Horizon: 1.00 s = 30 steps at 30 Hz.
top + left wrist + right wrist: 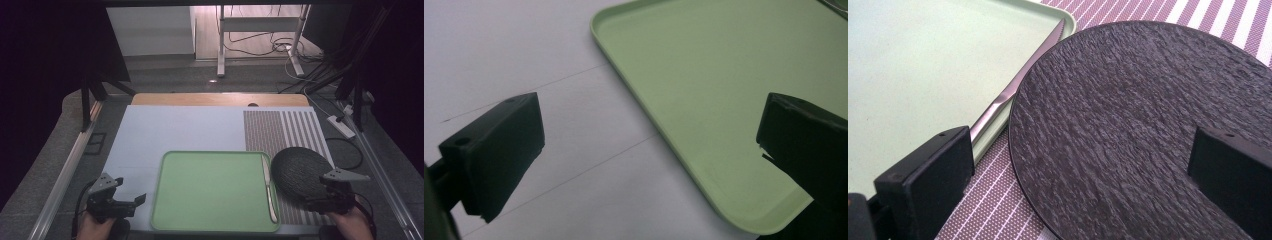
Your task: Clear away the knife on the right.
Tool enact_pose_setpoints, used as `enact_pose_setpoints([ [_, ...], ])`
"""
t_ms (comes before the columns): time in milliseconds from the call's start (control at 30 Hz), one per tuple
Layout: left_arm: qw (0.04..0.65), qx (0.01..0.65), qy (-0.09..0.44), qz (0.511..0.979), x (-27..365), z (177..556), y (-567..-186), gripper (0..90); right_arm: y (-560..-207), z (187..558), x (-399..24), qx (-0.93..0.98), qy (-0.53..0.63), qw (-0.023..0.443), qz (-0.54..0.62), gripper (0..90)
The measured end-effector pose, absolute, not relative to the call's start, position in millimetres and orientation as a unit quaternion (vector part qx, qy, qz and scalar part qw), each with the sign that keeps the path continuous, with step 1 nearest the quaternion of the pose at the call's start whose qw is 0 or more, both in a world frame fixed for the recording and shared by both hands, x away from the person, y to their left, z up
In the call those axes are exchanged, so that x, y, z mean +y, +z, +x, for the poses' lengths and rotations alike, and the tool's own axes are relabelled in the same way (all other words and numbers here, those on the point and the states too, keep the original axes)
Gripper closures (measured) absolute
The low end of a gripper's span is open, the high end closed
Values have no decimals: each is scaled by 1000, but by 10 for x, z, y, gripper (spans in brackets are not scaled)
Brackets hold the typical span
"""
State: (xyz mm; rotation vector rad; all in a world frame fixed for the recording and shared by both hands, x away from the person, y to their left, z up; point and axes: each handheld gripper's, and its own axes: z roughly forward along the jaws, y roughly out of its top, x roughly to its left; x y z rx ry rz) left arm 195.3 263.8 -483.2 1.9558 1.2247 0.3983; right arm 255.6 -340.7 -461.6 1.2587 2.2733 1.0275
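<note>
A pale green tray [210, 195] lies at the table's near middle with its floor bare. A silver knife [269, 189] rests along the inside of its right rim, blade tip pointing away. A dark, rough-textured round plate [300, 172] sits right of the tray on a striped placemat [280, 130], its left edge reaching the tray's rim. My left gripper [134, 204] is open just left of the tray's near-left corner [744, 210], holding nothing. My right gripper [311, 201] is open low over the plate's near edge [1128, 115]; the knife [1015, 90] lies beyond its left jaw.
A pale blue-white mat [165, 135] covers the table left of and behind the tray. The wooden table edge [220, 99] runs along the back. Beyond it are a metal stand [260, 40], loose cables and a power strip [341, 126] on the floor.
</note>
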Motion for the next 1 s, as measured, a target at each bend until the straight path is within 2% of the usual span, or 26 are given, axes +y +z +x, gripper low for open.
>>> enact_pose_setpoints([
  [233, 380, 486, 172, 768, 2689, 1957, -4838, 0, -4604, 2519, -3429, 800, 361, 178, 446, 0],
  [1000, 381, 488, 163, 768, 2696, 1968, -4854, 2, -4578, 2377, -3525, 799, 349, 186, 453, 0],
])
